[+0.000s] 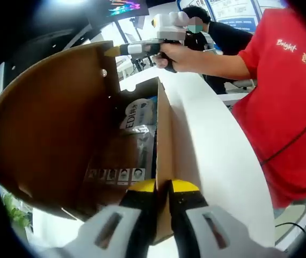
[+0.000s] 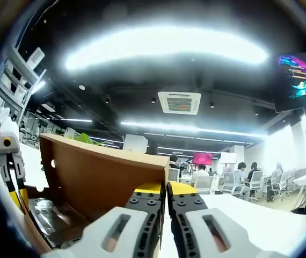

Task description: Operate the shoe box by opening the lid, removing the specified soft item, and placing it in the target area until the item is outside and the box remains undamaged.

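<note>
Left gripper (image 1: 161,188) is pinching the shoe box (image 1: 164,161) wall; right gripper (image 2: 164,191) is clamping the raised lid (image 2: 104,172).
Lid-opening looks done; the plastic-wrapped soft item (image 1: 139,126) is lying inside the box, not yet lifted out or placed.

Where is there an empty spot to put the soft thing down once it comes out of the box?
The white table is bare along the box's right wall, between the shoe box and the person in red. Inside the box it is crowded: the plastic-wrapped packet covers the bottom, and the raised lid walls off the other side.
</note>
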### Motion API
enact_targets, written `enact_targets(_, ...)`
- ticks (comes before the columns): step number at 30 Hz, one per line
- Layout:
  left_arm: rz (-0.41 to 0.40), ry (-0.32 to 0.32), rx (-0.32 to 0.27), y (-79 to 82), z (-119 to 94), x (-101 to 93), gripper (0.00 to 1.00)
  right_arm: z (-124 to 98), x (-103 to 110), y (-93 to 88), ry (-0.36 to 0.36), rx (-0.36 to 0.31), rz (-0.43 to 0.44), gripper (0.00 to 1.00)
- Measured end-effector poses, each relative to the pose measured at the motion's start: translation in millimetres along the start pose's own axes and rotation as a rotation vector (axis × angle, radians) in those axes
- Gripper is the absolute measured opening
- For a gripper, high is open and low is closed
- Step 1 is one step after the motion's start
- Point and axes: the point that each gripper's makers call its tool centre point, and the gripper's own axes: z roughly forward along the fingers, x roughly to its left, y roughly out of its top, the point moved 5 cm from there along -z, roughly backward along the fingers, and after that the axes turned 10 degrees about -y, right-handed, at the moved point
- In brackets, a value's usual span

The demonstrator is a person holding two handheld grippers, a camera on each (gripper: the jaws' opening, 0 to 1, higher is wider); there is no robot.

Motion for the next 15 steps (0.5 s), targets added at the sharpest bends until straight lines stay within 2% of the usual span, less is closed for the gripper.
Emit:
enact_targets(8,-0.019,-0.01,0.001,-1.9,1,2.1,0.07,13,-1,-1.1,0.0,0.004,0.016,0.01)
enact_targets(10,-0.026,-0.013,0.003,-2.2,1,2.4,0.07,16,-1,0.9,0.003,0.029,0.048,0.0)
enact_targets(15,-0.042,-0.02,0.006,0.3,2,2.7,0.07,27,-2,2.9,0.003,0.067,0.066,0.0)
